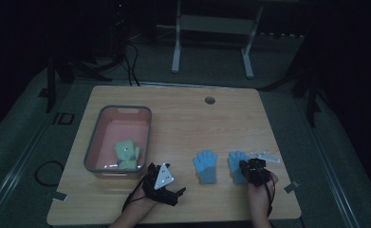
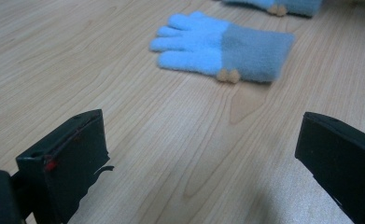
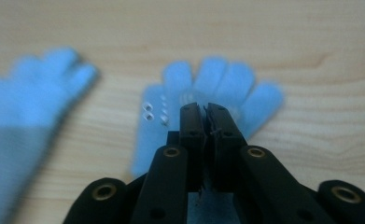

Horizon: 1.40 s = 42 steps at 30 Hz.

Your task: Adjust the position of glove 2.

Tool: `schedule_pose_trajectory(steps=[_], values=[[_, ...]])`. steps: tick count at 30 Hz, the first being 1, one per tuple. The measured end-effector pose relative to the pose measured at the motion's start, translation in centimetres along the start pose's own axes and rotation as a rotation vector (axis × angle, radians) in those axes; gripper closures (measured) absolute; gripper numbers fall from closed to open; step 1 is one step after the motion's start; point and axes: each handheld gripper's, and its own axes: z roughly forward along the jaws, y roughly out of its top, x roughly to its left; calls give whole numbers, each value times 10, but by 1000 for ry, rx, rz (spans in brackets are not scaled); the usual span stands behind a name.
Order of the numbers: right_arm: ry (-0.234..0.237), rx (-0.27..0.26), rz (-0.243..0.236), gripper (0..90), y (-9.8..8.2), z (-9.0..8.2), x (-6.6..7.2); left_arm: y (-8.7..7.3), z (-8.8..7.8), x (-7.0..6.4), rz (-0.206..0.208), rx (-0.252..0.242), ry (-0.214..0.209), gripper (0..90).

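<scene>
Over on the right, near the table's (image 1: 173, 114) front edge, your right gripper (image 1: 252, 169) sits above the right-hand blue glove (image 3: 217, 88), its jaws pressed together with nothing visibly between them. The clear plastic tag strip (image 1: 266, 156) lies just beyond that glove. To pick it up well, spread the jaws first, then come down on the grey cuff or the palm, where the fleece bunches easily, not on the fingertips. Pinch a single fold so that the glove lifts whole. Your left gripper (image 1: 162, 180) rests near the front edge with its jaws wide and empty, pointing towards the other blue glove (image 2: 217, 46). The pink bin (image 1: 97, 137), far left of both gloves, already holds a green glove (image 1: 126, 154); carry the blue one over its rim before letting go.
</scene>
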Motion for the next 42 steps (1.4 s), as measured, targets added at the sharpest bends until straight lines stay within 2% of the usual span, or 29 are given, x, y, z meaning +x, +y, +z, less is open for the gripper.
schedule_pose_trajectory(steps=[4, 9, 15, 21, 22, 24, 25, 27, 33, 37, 42], values=[[1, 8, -9, 791, -4, 3, -1, 0, 0, 0, 0, 2, -1, 24], [19, -5, -30, 738, 5, -7, -2, -1, 0, 0, -2, 2, -2, 24], [44, -3, -99, 695, 11, -13, -5, 0, 0, 0, -4, 1, -7, 24], [112, 1, -173, 663, 17, -14, -16, -1, 0, 0, -3, 3, -10, 24], [121, 3, -176, 659, 17, -14, -17, -1, 0, 0, -5, 1, -11, 24], [177, 22, -158, 650, 20, -13, -24, -1, 1, 0, -4, 3, -9, 24], [180, 22, -164, 650, 21, -13, -26, -1, 1, 0, -5, 2, -9, 24], [200, 17, -189, 647, 24, -14, -28, -1, 0, 0, -3, 7, -12, 24], [299, 18, -256, 629, 33, -12, -33, -1, 1, 1, -2, 10, -12, 24], [310, 15, -316, 631, 35, -11, -33, -1, 1, 0, -3, 11, -11, 25], [325, 39, -342, 630, 26, -5, -33, 0, 1, 0, 1, 9, -8, 24]])
